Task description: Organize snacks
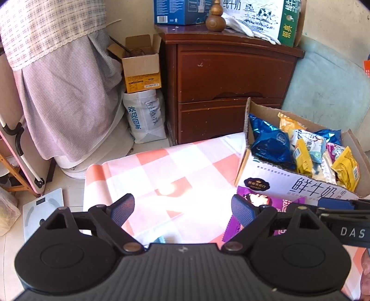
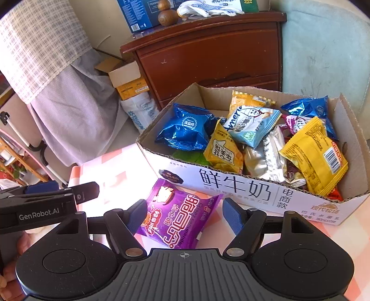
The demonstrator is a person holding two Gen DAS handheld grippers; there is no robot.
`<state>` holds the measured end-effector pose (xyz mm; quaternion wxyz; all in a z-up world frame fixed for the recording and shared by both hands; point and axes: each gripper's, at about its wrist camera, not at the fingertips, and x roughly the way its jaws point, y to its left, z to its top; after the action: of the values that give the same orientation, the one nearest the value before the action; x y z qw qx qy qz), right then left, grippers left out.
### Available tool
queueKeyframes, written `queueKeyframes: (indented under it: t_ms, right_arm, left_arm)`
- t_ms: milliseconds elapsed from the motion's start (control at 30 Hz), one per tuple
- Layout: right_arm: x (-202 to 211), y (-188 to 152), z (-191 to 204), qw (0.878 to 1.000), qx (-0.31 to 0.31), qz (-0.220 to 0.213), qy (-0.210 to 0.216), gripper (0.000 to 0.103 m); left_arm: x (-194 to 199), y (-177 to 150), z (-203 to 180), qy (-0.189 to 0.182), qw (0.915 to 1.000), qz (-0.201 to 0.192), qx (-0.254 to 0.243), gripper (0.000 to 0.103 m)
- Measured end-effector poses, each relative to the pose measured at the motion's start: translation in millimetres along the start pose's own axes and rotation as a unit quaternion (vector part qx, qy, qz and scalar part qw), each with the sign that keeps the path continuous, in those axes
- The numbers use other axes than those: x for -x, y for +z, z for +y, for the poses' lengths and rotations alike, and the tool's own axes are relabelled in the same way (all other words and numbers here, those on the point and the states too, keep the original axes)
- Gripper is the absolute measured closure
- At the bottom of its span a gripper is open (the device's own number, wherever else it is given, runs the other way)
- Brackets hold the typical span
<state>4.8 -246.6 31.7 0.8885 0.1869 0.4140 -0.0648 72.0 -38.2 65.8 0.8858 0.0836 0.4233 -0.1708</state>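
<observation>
Checked counter: purple snack packet lies between the right gripper's half-open fingers, unheld, long axis slanting across; left gripper open, empty.

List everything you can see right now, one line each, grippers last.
box: one, white cardboard, on the checked cloth, open top
purple packet: one, on the cloth beside the box, between the right jaws, not pressed
blue packets: at least two, in the box
yellow packets: at least three, in the box
pale blue packet: one, in the box
silver packet: one, in the box
cloth: one, pink and white checks
cabinet: one, dark red wood, behind the box
gourd: one, brown, on the cabinet
left gripper: black, open, over bare cloth
right gripper: black, open
</observation>
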Motion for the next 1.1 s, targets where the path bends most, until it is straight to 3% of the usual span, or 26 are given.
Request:
queueKeyframes:
  t_ms: [267, 467, 600, 800, 867, 1100]
  right_arm:
    - [-26, -6, 16, 0.999, 0.025, -0.01, -0.037, 0.03]
    - [-39, -11, 19, 0.999, 0.022, 0.016, -0.046, 0.028]
    - [-39, -14, 23, 0.998, 0.022, 0.047, -0.035, 0.025]
    - [-26, -18, 33, 0.995, 0.049, 0.089, 0.006, 0.025]
    - [-18, -16, 36, 0.995, 0.064, 0.077, 0.009, 0.025]
    - [-26, -8, 33, 0.995, 0.099, 0.013, -0.023, 0.023]
  left_arm:
    - [-10, -17, 33, 0.04, 0.9985, 0.031, 0.022, 0.013]
    - [-25, -38, 47, 0.05, 0.9963, 0.069, 0.012, 0.013]
    - [-29, -48, 50, 0.052, 0.9953, 0.082, -0.002, 0.013]
    - [-39, -58, 47, 0.025, 0.9943, 0.103, -0.013, 0.016]
    - [-40, -59, 47, 0.012, 0.9944, 0.105, -0.01, 0.023]
    - [-38, -61, 41, -0.001, 0.9955, 0.092, -0.021, 0.03]
